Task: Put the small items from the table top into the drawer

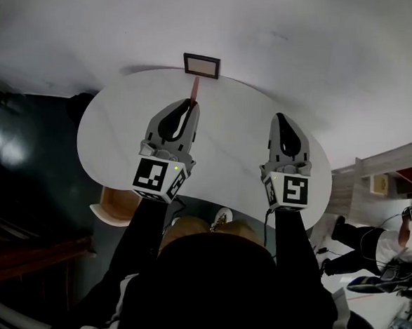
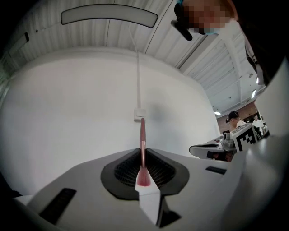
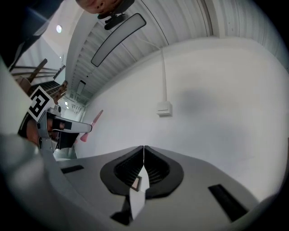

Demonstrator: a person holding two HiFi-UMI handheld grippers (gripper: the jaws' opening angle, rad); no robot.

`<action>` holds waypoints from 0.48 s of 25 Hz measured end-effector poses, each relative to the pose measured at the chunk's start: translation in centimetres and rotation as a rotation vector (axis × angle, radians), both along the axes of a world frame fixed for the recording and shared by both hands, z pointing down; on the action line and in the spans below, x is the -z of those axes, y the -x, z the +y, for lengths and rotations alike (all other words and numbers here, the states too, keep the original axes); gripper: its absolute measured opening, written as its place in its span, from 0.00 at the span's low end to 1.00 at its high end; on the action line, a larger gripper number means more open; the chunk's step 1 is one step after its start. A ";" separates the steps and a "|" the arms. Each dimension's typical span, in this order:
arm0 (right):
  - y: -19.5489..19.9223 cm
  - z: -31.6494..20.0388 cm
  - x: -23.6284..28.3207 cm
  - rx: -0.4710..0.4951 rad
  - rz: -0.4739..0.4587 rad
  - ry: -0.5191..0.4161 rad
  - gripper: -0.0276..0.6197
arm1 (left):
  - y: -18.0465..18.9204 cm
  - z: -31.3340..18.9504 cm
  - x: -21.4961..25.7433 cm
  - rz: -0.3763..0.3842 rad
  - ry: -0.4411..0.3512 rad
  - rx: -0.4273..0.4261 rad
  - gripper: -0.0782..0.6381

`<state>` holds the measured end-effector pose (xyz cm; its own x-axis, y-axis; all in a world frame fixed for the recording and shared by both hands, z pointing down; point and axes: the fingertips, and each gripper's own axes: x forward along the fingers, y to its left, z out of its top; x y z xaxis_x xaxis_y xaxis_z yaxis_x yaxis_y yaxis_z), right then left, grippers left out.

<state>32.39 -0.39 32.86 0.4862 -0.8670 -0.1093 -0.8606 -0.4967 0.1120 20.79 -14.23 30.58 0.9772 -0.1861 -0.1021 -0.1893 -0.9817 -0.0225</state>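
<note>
White rounded table [image 1: 229,137] below; dark floor [image 1: 29,183] at left, shelving [image 1: 388,173] at right. White wall [image 2: 67,99] ahead, switch plate [image 2: 140,114] on it. Small framed panel [image 1: 201,66] at table's far edge. Slim pink stick [image 2: 142,140], wider near end, pinched in left gripper [image 2: 142,153], pointing far. Right gripper [image 3: 143,149] pressed together, empty.

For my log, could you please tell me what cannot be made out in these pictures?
- Head view: wooden shape under the table edge, perhaps the drawer, mostly covered by the left arm.
- Left gripper view: pink stick in the left tongs: near end blurred, kind unclear.
- Right gripper view: small brown thing under the shut right tongs, too small to name.
- Head view: framed item, contents too small.
</note>
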 end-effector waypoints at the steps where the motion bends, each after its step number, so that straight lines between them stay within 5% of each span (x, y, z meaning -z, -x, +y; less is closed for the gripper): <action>1: 0.9 -1.4 -0.1 0.031 0.004 0.004 0.09 | 1.3 -1.1 0.0 -0.004 0.000 0.030 0.18; 12: 13.0 -15.7 0.0 0.354 -0.020 -0.005 0.09 | 17.3 -10.5 0.4 -0.018 -0.030 0.344 0.18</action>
